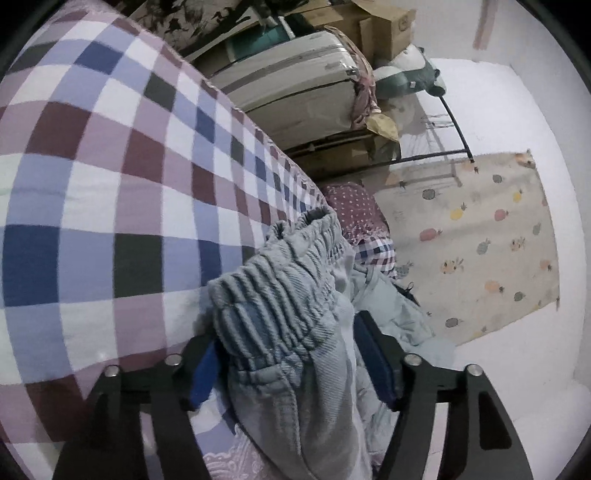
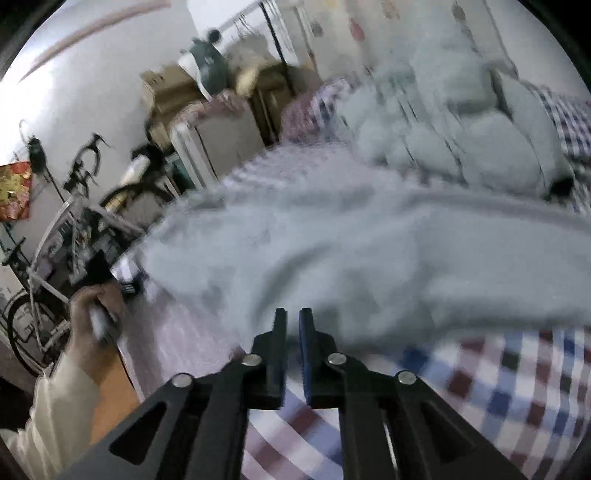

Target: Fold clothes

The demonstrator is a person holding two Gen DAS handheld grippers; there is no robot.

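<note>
Light blue-grey trousers (image 1: 291,295) lie on the checked bedspread (image 1: 92,184), their gathered elastic waistband bunched up. My left gripper (image 1: 290,354) is open and straddles that waistband; the bunch fills the gap between the blue pads (image 1: 201,373) without being squeezed. In the right wrist view, the same garment (image 2: 351,251) spreads blurred across the bed. My right gripper (image 2: 292,325) is shut at its near edge, and I see nothing in the thin slit between the fingers. A hand (image 2: 94,310) in a pale sleeve holds the left gripper at the cloth's left end.
A pale quilted blanket (image 2: 480,133) lies at the far side of the bed. Beyond the bed stand a suitcase (image 1: 295,85), cardboard boxes (image 1: 384,29) and a bicycle (image 2: 55,236). A pineapple-print cloth (image 1: 480,243) hangs on the wall.
</note>
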